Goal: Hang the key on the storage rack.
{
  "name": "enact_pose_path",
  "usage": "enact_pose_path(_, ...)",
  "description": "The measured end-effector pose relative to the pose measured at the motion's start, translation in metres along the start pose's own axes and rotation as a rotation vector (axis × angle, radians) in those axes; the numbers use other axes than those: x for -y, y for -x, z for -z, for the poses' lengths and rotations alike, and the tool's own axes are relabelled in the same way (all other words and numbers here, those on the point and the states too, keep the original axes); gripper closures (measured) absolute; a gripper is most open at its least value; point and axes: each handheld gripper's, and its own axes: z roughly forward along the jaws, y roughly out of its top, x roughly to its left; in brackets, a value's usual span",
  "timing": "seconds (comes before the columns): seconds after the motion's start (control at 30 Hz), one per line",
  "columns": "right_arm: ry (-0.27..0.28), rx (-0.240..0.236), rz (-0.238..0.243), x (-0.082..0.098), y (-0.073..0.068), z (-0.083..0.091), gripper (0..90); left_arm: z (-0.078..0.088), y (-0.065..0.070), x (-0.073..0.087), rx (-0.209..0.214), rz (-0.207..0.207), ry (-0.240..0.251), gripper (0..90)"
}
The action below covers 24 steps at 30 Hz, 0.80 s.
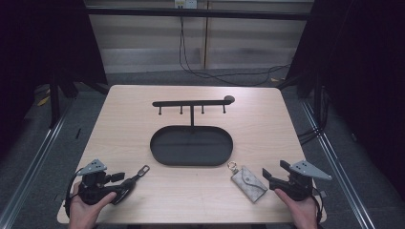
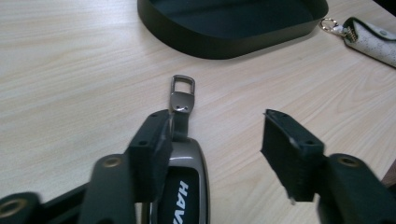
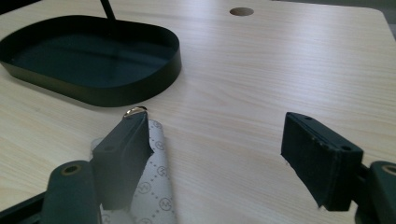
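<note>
High view: wooden table (image 1: pixel 267 119) with rounded corners, black oval tray (image 1: pixel 165 151) at centre, hook rack (image 1: pixel 191 103) rising from its far rim. Left gripper (image 1: pixel 125 182) near the front left corner, held in a hand, jaws apart; dark key fob (image 1: pixel 136 175) lying at its tip, metal loop pointing toward the tray. Right gripper (image 1: pixel 268 177) near the front right corner, jaws likewise apart; patterned key pouch (image 1: pixel 249 183) just beside it, gold ring toward the tray. Bare wood on both flanks of the tray and along the far edge.

Left gripper view: jaws spread, gripping nothing. Key fob (image 2: pixel 183 154) flat on the wood, close against the left-hand pad, possibly touching, hard to say at this angle. White letters "HAV" readable on its dark face, the rest cut off. Tray wall (image 2: pixel 219 46) ahead; pouch (image 2: pixel 371 39) off at the upper right.

Right gripper view: jaws wide, nothing clamped. Pouch (image 3: pixel 156 186) with a repeating monogram print, partly under the left-hand pad, ring (image 3: pixel 134 111) at the tray's foot. Round hole (image 3: pixel 241 11) in the tabletop far off; open wood to the right.
</note>
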Motion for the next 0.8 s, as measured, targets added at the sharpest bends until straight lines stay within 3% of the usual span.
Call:
enact_pose_path(0.4,0.002,-0.024,-0.09,-0.001,0.005,0.002,26.7,-0.002,-0.004,0.0,-0.012,0.032,-0.027,31.1)
enact_pose_path(0.5,-0.007,-0.024,-0.088,-0.001,0.005,0.003,27.4,0.001,-0.005,0.001,-0.004,0.033,-0.008,34.0)
enact_pose_path(0.57,-0.051,-0.042,-0.11,-0.002,0.006,0.002,26.8,0.003,-0.004,0.001,-0.006,0.027,-0.004,33.9)
enact_pose_path(0.73,-0.035,-0.046,-0.099,-0.004,0.007,0.007,25.0,0.007,-0.003,0.0,0.007,0.038,0.022,32.9)
enact_pose_path(0.8,-0.046,-0.056,-0.098,-0.003,0.007,0.007,24.4,0.008,-0.003,0.0,0.007,0.044,0.03,36.8)
